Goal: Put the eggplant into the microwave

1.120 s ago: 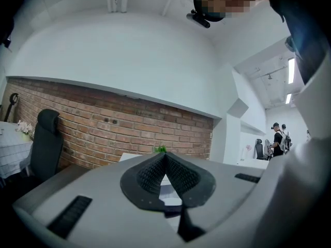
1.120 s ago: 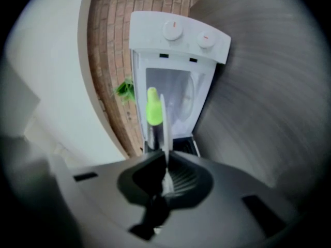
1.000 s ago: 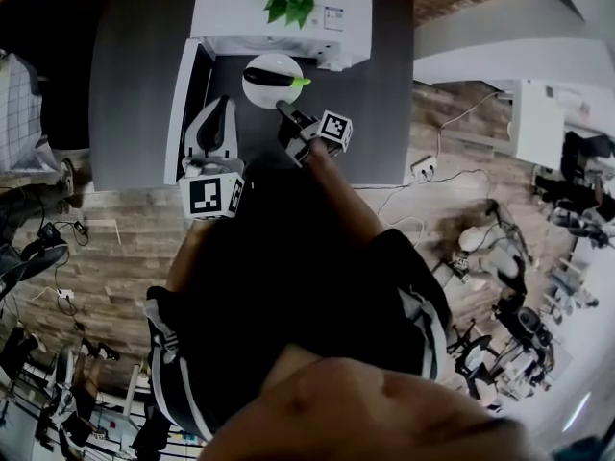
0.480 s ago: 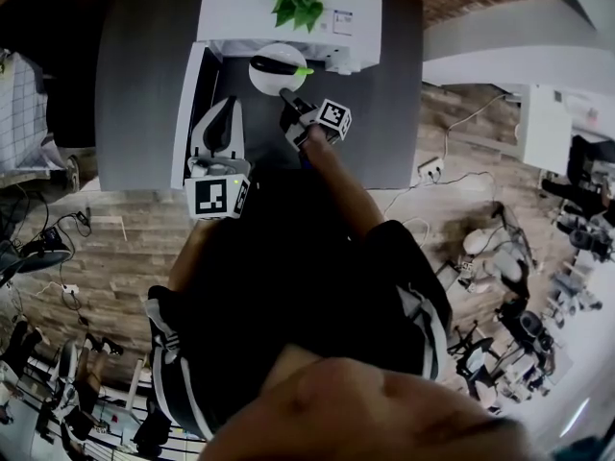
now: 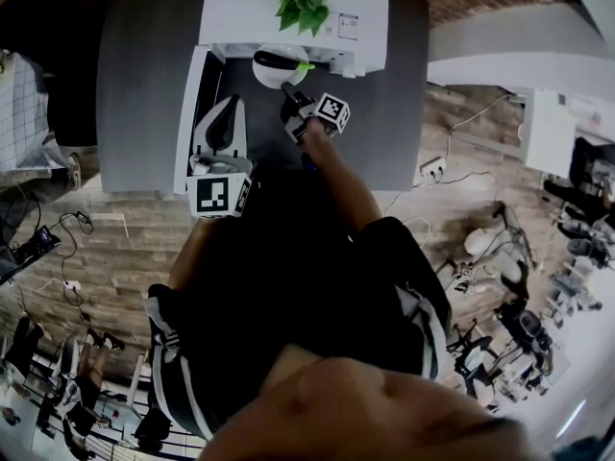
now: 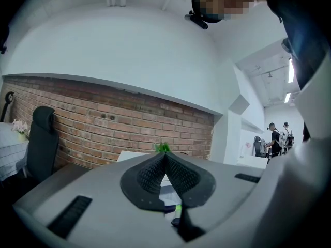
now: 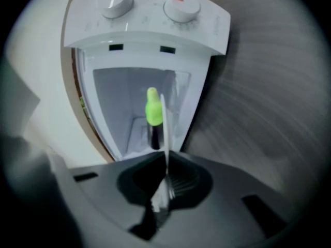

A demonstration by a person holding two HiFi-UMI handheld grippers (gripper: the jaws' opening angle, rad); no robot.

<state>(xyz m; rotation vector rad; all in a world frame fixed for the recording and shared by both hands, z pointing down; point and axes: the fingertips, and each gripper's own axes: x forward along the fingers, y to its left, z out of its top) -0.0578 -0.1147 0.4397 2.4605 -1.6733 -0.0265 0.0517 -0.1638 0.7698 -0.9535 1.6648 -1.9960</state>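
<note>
Right claw (image 7: 165, 182) grips plate (image 7: 164, 119); microwave label (image 5: 348, 20) unreadable.

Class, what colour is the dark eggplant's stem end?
Bright green stem end; clearest in right gripper view.

Brick-walled workroom with a wood-plank floor (image 5: 115, 248) and a dark grey worktop (image 5: 144, 75)

The red brick wall (image 6: 103, 120) runs behind the worktop under a plain white curved ceiling (image 6: 119, 45). A black high-backed office chair (image 6: 42, 138) stands at the left, near the wall. Bright strip lights (image 6: 289, 74) shine in a white bay to the right. On the floor just beside the worktop lies a white power strip (image 5: 423, 168) with trailing cable. Further right are a white desk (image 5: 543, 123) and dark swivel chairs (image 5: 509, 320).
</note>
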